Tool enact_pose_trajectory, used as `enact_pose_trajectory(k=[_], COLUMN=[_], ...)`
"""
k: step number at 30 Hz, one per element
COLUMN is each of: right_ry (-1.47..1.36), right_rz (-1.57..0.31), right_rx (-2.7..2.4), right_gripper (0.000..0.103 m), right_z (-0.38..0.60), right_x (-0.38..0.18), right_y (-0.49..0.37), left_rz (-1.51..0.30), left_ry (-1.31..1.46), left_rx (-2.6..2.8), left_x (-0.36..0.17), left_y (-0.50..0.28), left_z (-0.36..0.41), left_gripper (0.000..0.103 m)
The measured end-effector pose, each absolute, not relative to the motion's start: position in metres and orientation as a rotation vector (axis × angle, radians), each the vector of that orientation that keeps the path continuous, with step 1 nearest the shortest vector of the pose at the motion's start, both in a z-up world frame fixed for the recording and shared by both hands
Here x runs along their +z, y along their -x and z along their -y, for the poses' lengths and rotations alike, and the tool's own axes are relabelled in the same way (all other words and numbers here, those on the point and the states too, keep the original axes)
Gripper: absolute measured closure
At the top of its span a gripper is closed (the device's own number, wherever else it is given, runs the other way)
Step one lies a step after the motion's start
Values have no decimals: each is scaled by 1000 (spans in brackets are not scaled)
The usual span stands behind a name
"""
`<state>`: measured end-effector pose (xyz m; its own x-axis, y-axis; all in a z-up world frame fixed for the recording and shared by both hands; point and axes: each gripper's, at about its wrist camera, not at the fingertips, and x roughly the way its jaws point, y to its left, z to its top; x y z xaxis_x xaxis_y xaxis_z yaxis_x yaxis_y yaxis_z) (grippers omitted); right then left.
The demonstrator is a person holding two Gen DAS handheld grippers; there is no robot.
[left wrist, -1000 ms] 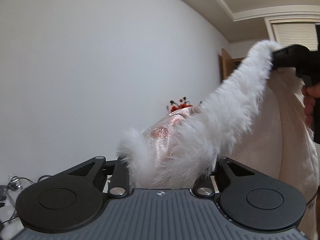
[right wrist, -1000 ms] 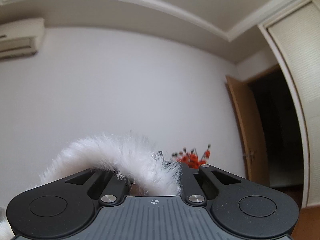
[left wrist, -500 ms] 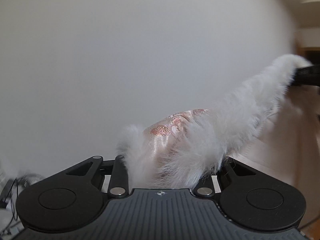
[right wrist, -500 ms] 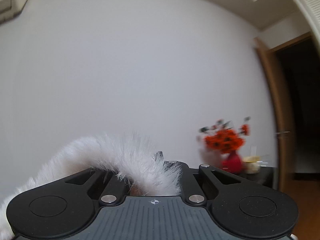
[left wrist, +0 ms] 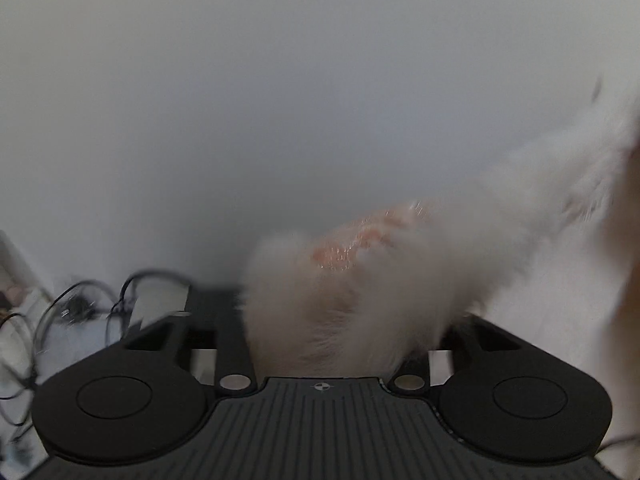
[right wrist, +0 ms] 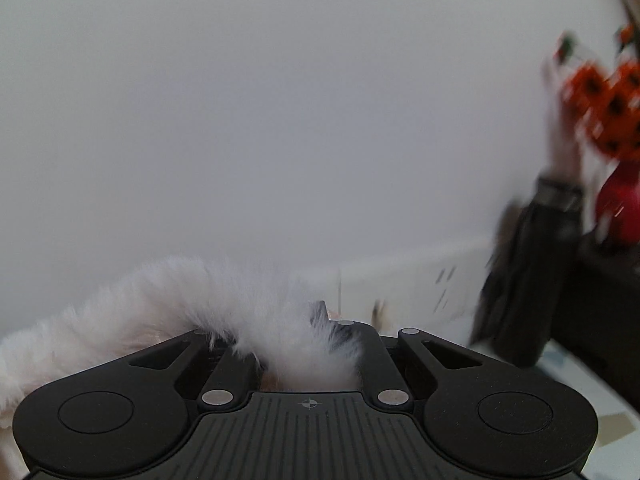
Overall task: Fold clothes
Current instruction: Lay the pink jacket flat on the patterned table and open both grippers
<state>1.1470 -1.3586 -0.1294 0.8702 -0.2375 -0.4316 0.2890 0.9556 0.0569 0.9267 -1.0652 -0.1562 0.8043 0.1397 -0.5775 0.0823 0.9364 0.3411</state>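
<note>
Garment (left wrist: 344, 280) bunched in fur trim between both tongs, near cameras, blurred. Left tongs (left wrist: 332, 344): jaws just been opening, fur in gap, pad contact unclear. Right tongs (right wrist: 308, 344) clenched on fur trim (right wrist: 224, 300). No fold visible; folding all left.

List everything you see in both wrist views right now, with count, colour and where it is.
fur-trimmed garment: one, white fur edge with shiny pink fabric, between the left tongs and trailing right; its fur also sits in the right tongs
cables: a tangle, black, low left in the left view
wall: one, white, filling the background
flowers: one bunch, orange, far right of the right view
vase: one, red, under the flowers
dark object: one, black, left of the vase, too blurred to name
left tongs: black, jaws have just been opening, fur between them
right tongs: black, shut on the fur
</note>
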Motion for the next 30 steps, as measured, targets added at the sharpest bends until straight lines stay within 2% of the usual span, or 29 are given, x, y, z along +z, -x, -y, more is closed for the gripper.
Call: enact_pose_trajectory(k=[2, 4, 5, 6, 8, 9, 11, 13, 16, 18, 20, 22, 24, 25, 27, 30], right_ry=[-120, -94, -80, -65, 13, 97, 312, 413, 255, 72, -72, -81, -54, -55, -73, -134], right_rz=[-506, -544, -561, -582, -641, -700, -828, -854, -806, -778, -725, -645, -586, -582, -599, -643], right_rx=[-271, -262, -258, -249, -259, -269, -245, -211, -91, -6, 43, 34, 61, 62, 41, 1], right_gripper=[94, 82, 69, 60, 4, 1, 1, 1, 1, 1, 1, 1, 1, 1, 8, 12], right_z=[1356, 1361, 1364, 1370, 1368, 1361, 1345, 1336, 1347, 1364, 1387, 1396, 1404, 1409, 1417, 1430], right_x=[-163, -185, -194, -200, -211, -216, -221, -213, -169, -135, -108, -85, -78, -81, -92, -113], right_y=[-1168, -1186, -1193, -1202, -1214, -1221, -1229, -1226, -1201, -1180, -1155, -1118, -1073, -1048, -999, -930], left_rz=[-677, -719, -747, -776, -831, -863, -919, -939, -912, -866, -808, -759, -731, -700, -644, -729], left_ry=[-418, -416, -408, -399, -377, -359, -324, -290, -203, -124, -87, -59, -50, -59, -83, -91], left_rx=[65, 17, -23, -65, -151, -203, -306, -398, -517, -578, -603, -606, -555, -490, -415, -430], left_x=[-175, -183, -184, -185, -177, -172, -159, -132, -95, -36, -18, -4, -9, -14, -24, -56], left_y=[-929, -924, -924, -923, -933, -937, -941, -946, -930, -883, -854, -822, -786, -763, -715, -669], left_z=[1063, 1051, 1042, 1032, 1036, 1028, 1016, 1049, 1045, 1081, 1068, 1055, 1028, 1015, 995, 977], left_gripper=[20, 15, 12, 10, 8, 7, 7, 7, 7, 7, 5, 4, 4, 11, 12, 12])
